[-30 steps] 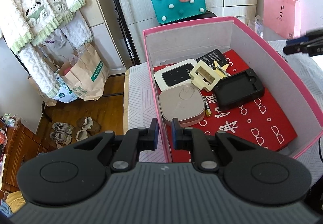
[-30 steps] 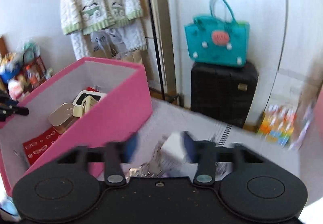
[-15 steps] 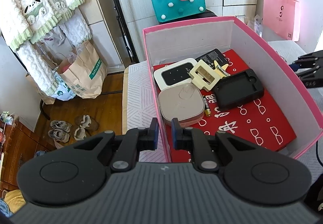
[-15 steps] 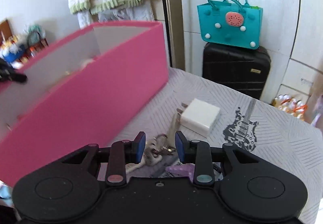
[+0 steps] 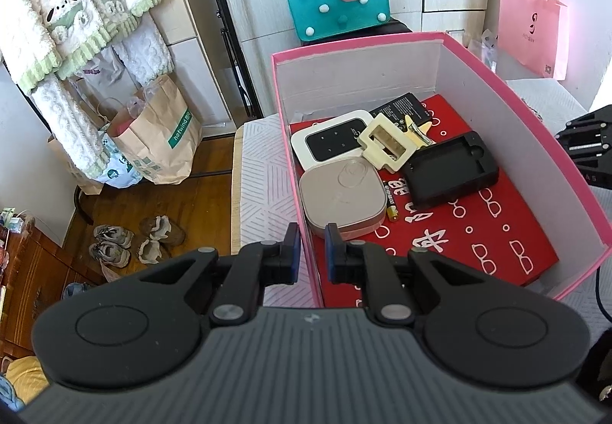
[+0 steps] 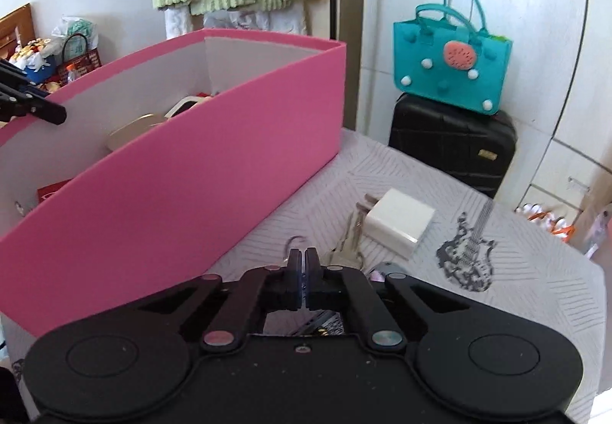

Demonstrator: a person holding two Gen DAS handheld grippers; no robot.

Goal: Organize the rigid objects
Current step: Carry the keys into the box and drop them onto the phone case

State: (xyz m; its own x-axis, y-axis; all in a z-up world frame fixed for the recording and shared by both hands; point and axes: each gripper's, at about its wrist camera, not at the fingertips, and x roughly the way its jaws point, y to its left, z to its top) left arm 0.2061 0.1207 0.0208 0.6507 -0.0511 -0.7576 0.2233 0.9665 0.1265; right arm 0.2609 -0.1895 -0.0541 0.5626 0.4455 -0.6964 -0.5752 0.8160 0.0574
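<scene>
A pink box (image 5: 516,110) stands on the patterned bed cover. It holds a beige rounded case (image 5: 342,200), a white device with a dark screen (image 5: 332,143), a cream frame (image 5: 388,147), a black silicone case (image 5: 451,169) and a small battery (image 5: 391,200) on a red mat (image 5: 478,233). My left gripper (image 5: 310,252) is shut on the box's near left wall. Outside the box (image 6: 191,175), my right gripper (image 6: 305,255) is shut on a wire key ring (image 6: 295,241), its keys (image 6: 346,246) lying beside a white charger (image 6: 399,227).
A black guitar-shaped trinket (image 6: 468,252) lies right of the charger. A teal bag (image 6: 451,68) sits on a black suitcase (image 6: 451,148) beyond the bed. A pink paper bag (image 5: 533,30) hangs at the far right. Paper bags and shoes are on the floor at left.
My right gripper came down toward the bed cover beside the box and closed its open jaws on the key ring. The left gripper kept still on the box wall.
</scene>
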